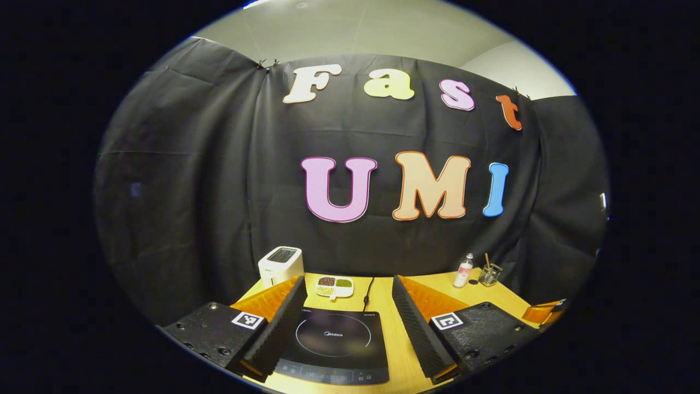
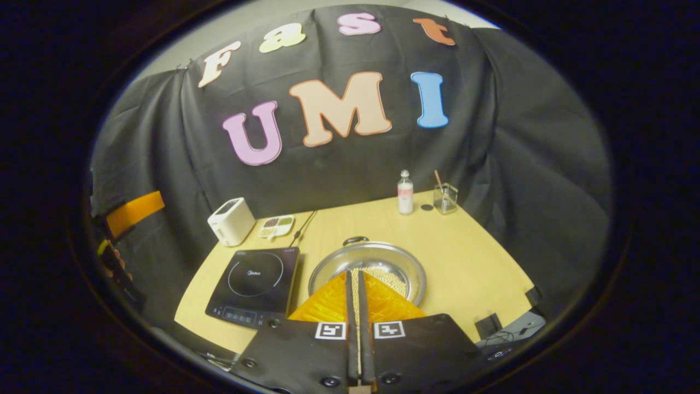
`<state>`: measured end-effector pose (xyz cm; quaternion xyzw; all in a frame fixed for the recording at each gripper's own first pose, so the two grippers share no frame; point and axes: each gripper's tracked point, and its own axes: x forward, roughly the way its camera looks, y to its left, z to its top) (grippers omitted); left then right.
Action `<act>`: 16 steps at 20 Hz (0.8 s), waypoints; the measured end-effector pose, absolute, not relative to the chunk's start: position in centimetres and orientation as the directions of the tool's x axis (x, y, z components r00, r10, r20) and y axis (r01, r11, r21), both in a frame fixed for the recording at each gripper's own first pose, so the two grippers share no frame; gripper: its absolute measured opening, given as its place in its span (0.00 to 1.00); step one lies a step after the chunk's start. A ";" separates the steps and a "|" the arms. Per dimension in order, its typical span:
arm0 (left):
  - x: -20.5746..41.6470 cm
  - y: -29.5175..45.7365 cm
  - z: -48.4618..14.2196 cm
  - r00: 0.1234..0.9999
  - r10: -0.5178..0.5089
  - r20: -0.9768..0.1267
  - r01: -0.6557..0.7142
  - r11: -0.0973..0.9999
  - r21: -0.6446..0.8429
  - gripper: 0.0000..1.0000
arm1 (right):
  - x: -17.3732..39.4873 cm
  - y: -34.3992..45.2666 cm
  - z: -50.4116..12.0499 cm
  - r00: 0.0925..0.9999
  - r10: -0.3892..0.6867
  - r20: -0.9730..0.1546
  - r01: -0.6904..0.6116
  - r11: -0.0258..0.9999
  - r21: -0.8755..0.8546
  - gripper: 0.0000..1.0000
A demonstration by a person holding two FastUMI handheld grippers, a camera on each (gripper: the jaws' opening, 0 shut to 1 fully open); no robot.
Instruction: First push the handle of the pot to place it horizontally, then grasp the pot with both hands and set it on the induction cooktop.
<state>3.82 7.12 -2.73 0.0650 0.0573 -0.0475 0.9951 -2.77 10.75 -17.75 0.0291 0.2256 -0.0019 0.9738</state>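
Black cloth hangs behind a pale wooden table (image 2: pixel 470 262) in the booth, with a strip of light wall above it. In the right gripper view, the right gripper (image 2: pixel 359 284) hangs over the near side of the steel pot (image 2: pixel 367 268), its fingers drawn together with a thin slit between them and nothing held. The pot sits near the table's middle, just right of the induction cooktop (image 2: pixel 254 284), with pale beans inside. One dark handle (image 2: pixel 355 240) shows at the pot's far rim; the near rim is hidden behind the fingers, so whether the tips touch the pot cannot be told.

In the left gripper view, the left gripper (image 1: pixel 348 312) hovers with its fingers spread wide on either side of the induction cooktop (image 1: pixel 334 345), gripping nothing. The cooktop's near edge is cut off at the bottom of that view.

Along the table's far edge stand a white toaster (image 2: pixel 231 220) at the left corner, a divided dish (image 2: pixel 276 226) of dark and green contents beside it, a black cord (image 2: pixel 303 227), then a small bottle (image 2: pixel 405 192) and a glass jar (image 2: pixel 445 198) holding a stick toward the right. An orange-banded object (image 2: pixel 134 210) at the far left of the right gripper view is too dim to identify.
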 end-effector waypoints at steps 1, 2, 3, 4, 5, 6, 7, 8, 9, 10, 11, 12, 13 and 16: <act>4.0 7.4 -2.7 0.989 -0.088 -0.119 0.104 0.986 0.131 0.92 | -3.0 11.0 -18.8 0.887 0.010 -0.463 0.018 0.998 0.057 0.00; 4.2 7.7 -2.6 0.989 -0.091 -0.117 0.107 0.985 0.135 0.92 | -3.2 11.2 -20.1 0.873 0.013 -0.487 0.018 0.998 0.059 0.00; 4.3 7.9 -2.7 0.988 -0.095 -0.119 0.111 0.984 0.137 0.92 | -3.3 11.3 -21.3 0.857 0.012 -0.515 0.022 0.998 0.060 0.00; 4.4 8.1 -2.8 0.988 -0.097 -0.120 0.113 0.984 0.137 0.92 | -3.4 11.5 -22.5 0.842 0.012 -0.539 0.025 0.998 0.061 0.00; 4.7 8.3 -2.9 0.987 -0.100 -0.123 0.117 0.984 0.136 0.92 | -3.8 11.5 -23.9 0.825 0.012 -0.565 0.028 0.998 0.063 0.00; 4.9 8.5 -2.9 0.987 -0.102 -0.123 0.119 0.984 0.135 0.92 | -3.8 11.7 -25.1 0.807 0.014 -0.590 0.031 0.997 0.067 0.00; 5.1 8.8 -3.1 0.987 -0.102 -0.127 0.119 0.984 0.135 0.96 | -3.8 11.7 -26.3 0.788 0.015 -0.615 0.034 0.997 0.068 0.00; 5.2 9.1 -3.2 0.987 -0.099 -0.130 0.116 0.984 0.136 0.92 | -3.9 11.7 -27.5 0.768 0.017 -0.641 0.035 0.997 0.069 0.05; 5.4 9.4 -3.4 0.986 -0.098 -0.132 0.116 0.984 0.135 0.92 | -4.1 11.7 -28.5 0.747 0.021 -0.665 0.035 0.997 0.071 0.05; 5.5 9.6 -3.5 0.986 -0.098 -0.135 0.116 0.984 0.132 0.92 | -4.1 11.7 -29.4 0.729 0.028 -0.684 0.035 0.996 0.078 0.05; 5.5 9.8 -3.6 0.986 -0.097 -0.138 0.115 0.985 0.129 0.92 | -4.2 11.7 -30.4 0.711 0.033 -0.703 0.038 0.996 0.085 0.05; 5.4 10.0 -3.8 0.985 -0.094 -0.142 0.112 0.986 0.126 0.92 | -4.1 11.7 -31.2 0.693 0.036 -0.720 0.043 0.995 0.091 0.05; 5.6 10.3 -4.0 0.986 -0.089 -0.143 0.108 0.986 0.125 0.92 | -4.2 11.7 -32.0 0.674 0.038 -0.737 0.049 0.994 0.096 0.05; 5.7 11.3 -4.4 0.986 -0.068 -0.154 0.088 0.988 0.126 0.96 | -4.1 12.1 -34.1 0.626 0.045 -0.779 0.051 0.994 0.098 0.05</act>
